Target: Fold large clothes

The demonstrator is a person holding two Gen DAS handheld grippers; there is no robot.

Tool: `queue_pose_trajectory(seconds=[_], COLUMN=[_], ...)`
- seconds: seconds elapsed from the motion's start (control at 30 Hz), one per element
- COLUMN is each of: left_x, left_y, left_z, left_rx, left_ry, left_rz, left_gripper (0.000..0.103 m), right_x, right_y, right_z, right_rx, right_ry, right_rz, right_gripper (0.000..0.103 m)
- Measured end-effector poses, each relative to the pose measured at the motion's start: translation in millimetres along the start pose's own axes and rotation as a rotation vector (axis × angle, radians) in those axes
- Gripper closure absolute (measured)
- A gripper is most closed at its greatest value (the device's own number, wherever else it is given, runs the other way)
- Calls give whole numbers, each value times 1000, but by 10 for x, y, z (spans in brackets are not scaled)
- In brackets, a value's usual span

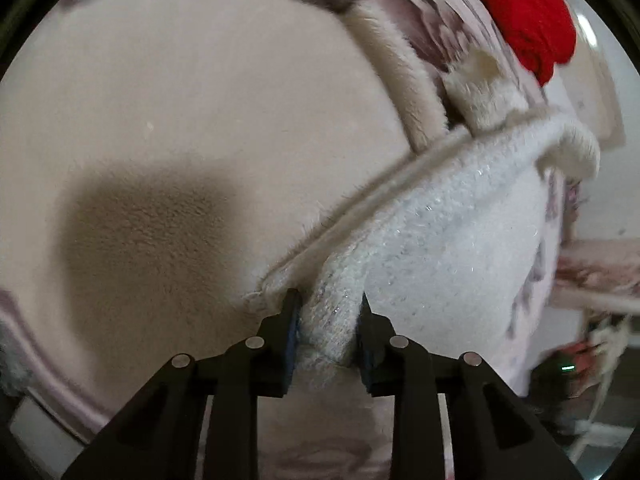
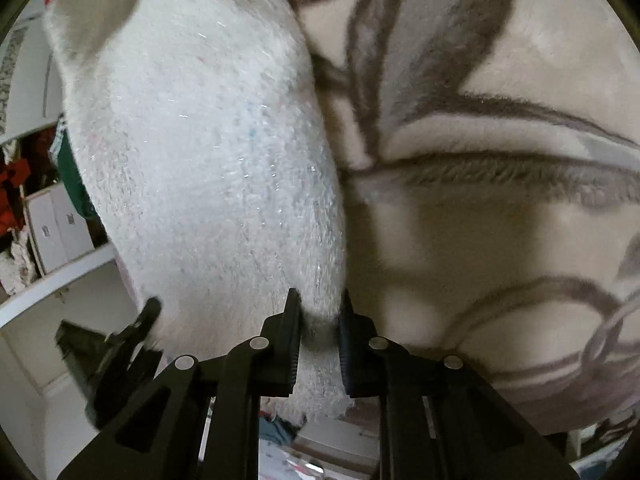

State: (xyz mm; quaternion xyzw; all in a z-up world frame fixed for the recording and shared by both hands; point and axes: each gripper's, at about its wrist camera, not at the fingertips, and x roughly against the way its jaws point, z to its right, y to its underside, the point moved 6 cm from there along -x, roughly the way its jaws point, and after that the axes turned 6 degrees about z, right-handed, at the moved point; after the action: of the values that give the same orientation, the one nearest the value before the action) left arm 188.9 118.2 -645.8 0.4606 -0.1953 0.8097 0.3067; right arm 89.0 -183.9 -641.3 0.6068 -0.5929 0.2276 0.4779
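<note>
Both tools, left (image 1: pixel 326 312) and right (image 2: pixel 320 312), pinch the white fleece (image 1: pixel 440 240) over a patterned blanket (image 2: pixel 500 128); shelves (image 2: pixel 60 276) behind.

Left tongs (image 1: pixel 326 312) clamped on white fleece fold (image 1: pixel 332 320) (red cloth (image 1: pixel 524 16) well beyond), beige blanket (image 1: pixel 200 100) beneath

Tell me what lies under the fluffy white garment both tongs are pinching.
Under the white garment lies a beige blanket with a brownish pattern, bearing a red cloth farther off. The left tongs and right tongs grip its edge. Whatever the blanket covers is hidden.
</note>
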Motion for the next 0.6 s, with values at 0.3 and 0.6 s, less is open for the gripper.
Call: queue_pose_trajectory(seconds=[0.3,0.6], left_x=[178,-224], left_y=[-91,-5], left_z=[-61,247], left_rx=[-3,-262], left_ry=[178,45], left_rz=[-16,18], left_gripper=[46,53], right_x=[-151,-467], right_y=[-138,-183], right_z=[38,11], right_rx=[16,-37], right_ry=[-174,-321], right_rz=[-87,-92], right_gripper=[43,38])
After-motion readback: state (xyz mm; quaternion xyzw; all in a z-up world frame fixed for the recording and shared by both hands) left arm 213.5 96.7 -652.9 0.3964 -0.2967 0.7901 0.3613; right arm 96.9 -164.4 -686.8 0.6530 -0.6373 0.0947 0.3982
